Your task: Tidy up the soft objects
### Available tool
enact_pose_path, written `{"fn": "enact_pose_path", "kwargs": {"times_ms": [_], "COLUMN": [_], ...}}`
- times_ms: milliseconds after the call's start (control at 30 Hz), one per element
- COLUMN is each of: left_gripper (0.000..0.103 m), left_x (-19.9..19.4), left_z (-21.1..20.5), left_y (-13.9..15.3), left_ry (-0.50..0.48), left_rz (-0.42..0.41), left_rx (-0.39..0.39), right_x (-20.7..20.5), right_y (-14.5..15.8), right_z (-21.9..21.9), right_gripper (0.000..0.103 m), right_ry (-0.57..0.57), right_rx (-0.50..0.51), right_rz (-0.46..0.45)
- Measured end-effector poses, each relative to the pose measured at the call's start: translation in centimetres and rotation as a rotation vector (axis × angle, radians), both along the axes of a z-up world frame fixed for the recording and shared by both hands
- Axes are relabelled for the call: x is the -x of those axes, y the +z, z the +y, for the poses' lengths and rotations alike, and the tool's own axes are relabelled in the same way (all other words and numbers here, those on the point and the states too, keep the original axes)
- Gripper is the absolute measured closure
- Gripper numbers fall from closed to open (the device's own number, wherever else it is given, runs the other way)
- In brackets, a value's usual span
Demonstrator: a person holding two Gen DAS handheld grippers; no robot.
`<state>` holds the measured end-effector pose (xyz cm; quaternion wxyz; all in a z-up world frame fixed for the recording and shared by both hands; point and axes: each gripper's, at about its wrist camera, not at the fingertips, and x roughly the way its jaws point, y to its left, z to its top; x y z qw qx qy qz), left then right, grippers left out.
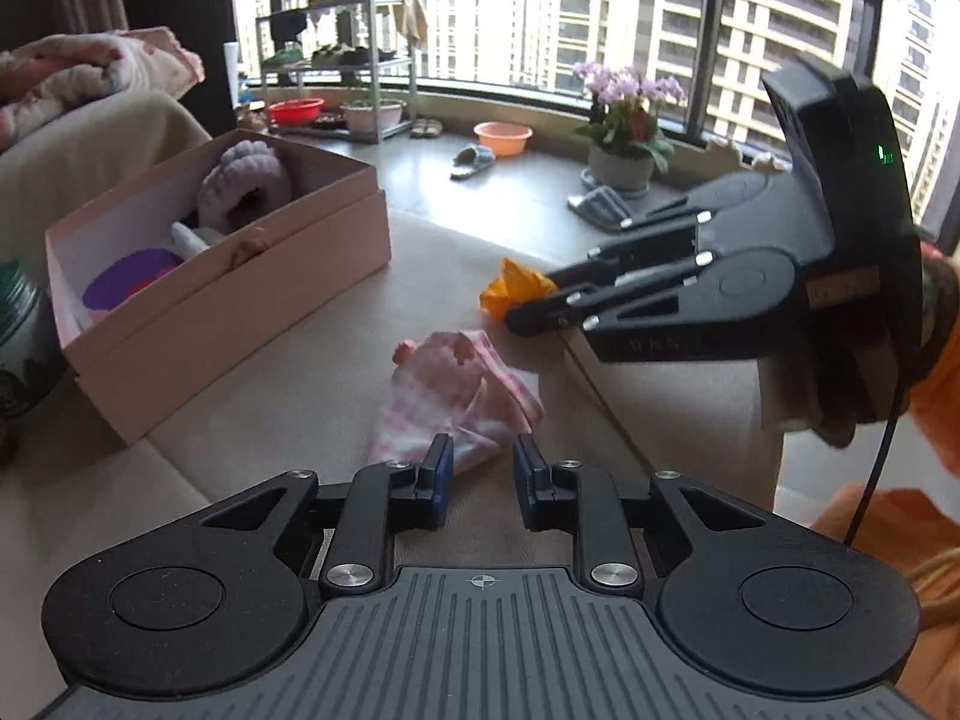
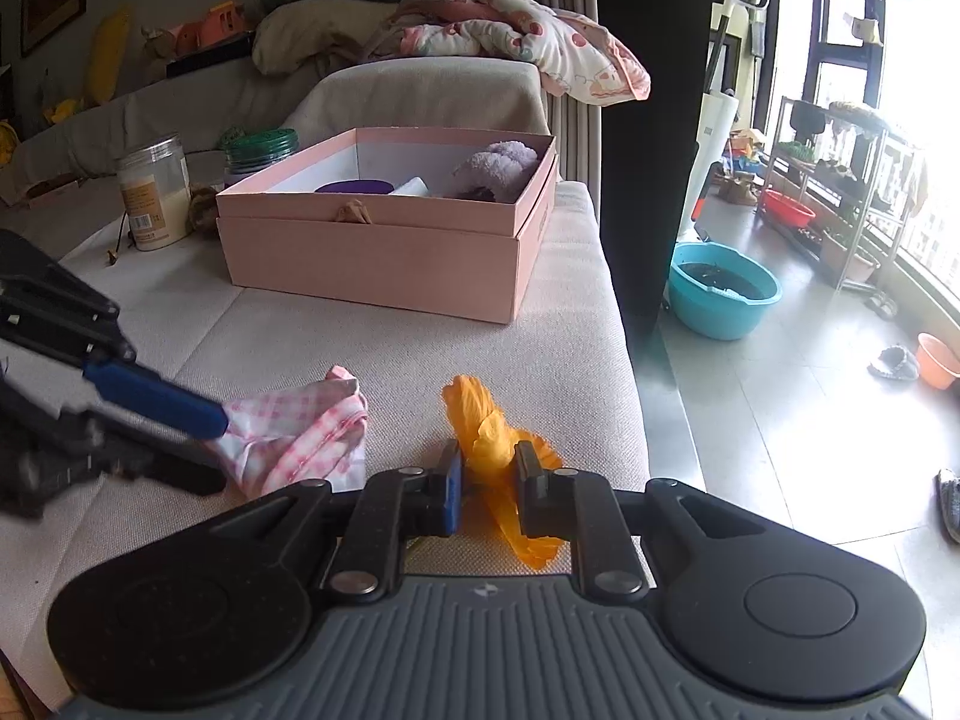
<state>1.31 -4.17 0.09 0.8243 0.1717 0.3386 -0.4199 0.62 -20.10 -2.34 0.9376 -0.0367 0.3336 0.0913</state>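
A pink checked cloth (image 1: 459, 396) lies on the beige sofa seat; it also shows in the right wrist view (image 2: 300, 438). My left gripper (image 1: 479, 468) is open, its fingers straddling the cloth's near edge. A crumpled orange cloth (image 2: 492, 450) lies near the seat's right edge, also seen in the left wrist view (image 1: 510, 291). My right gripper (image 2: 487, 480) has its fingers on both sides of the orange cloth and pressing on it. An open pink box (image 2: 384, 234) further back holds a lilac plush toy (image 2: 498, 168), a purple item and a white item.
A white jar (image 2: 153, 192) and a green-lidded jar (image 2: 261, 147) stand left of the box. Pillows and a blanket (image 2: 510, 36) pile on the sofa back. The seat edge drops to a tiled floor with a blue basin (image 2: 723, 288), slippers and a potted plant (image 1: 624, 132).
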Motion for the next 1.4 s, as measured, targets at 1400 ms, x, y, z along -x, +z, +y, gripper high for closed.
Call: {"fn": "enact_pose_path", "kwargs": {"times_ms": [1400], "left_gripper": [0.074], "left_x": [-2.6], "left_z": [-3.7], "left_y": [-0.9], "left_ry": [0.17], "left_rz": [0.001], "left_rx": [-0.012], "right_x": [2.0], "right_y": [2.9], "right_z": [-1.2], "right_gripper": [0.086], "right_ry": [-0.001], "right_rx": [-0.012], "right_rz": [-0.042]}}
